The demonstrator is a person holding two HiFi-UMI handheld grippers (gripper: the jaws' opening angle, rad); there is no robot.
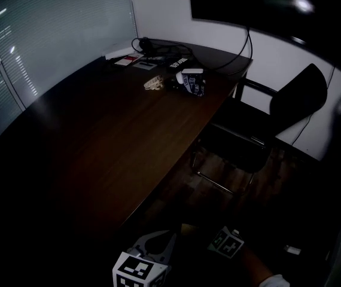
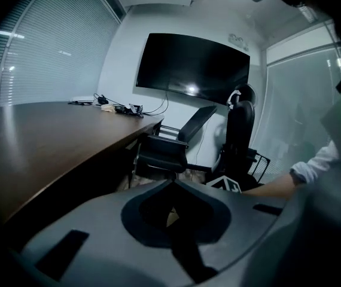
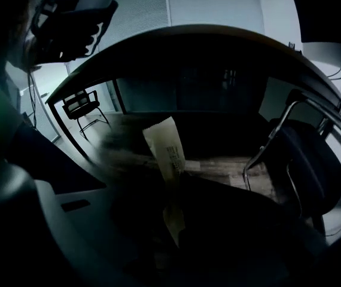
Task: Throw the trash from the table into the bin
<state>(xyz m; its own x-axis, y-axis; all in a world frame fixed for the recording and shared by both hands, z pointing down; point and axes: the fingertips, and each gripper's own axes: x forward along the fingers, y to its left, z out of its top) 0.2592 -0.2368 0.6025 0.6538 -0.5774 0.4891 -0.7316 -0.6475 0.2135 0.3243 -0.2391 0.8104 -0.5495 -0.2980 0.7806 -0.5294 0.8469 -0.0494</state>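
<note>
Trash lies in two places. Far up the table, well apart from my left claw, a crumpled beige scrap sits left of a white and blue packet. The two are near each other, beside a tangle of black cables. The other piece, a paper strip with small print on it, is off the table and in my right claw.

The head view shows my left claw at the bottom edge, below the table's near end, with its marker cube. To the right are the right claw's marker cube and my sleeve, but the right jaws and the strip are lost in the dark there. The left gripper view has the table top nearly edge-on with the trash tiny at its far end, then a black chair and a dark screen on the wall. Only the right gripper view shows the strip, which stands over a wooden floor with the table's dark edge arching above.

My left claw is closed, its jaw tips meeting. A small tan patch shows in the hollow behind them, and I cannot tell what it is. My right claw is nearly closed and pinches the lower end of the paper strip, which stands up and leans a little to the left.
</note>
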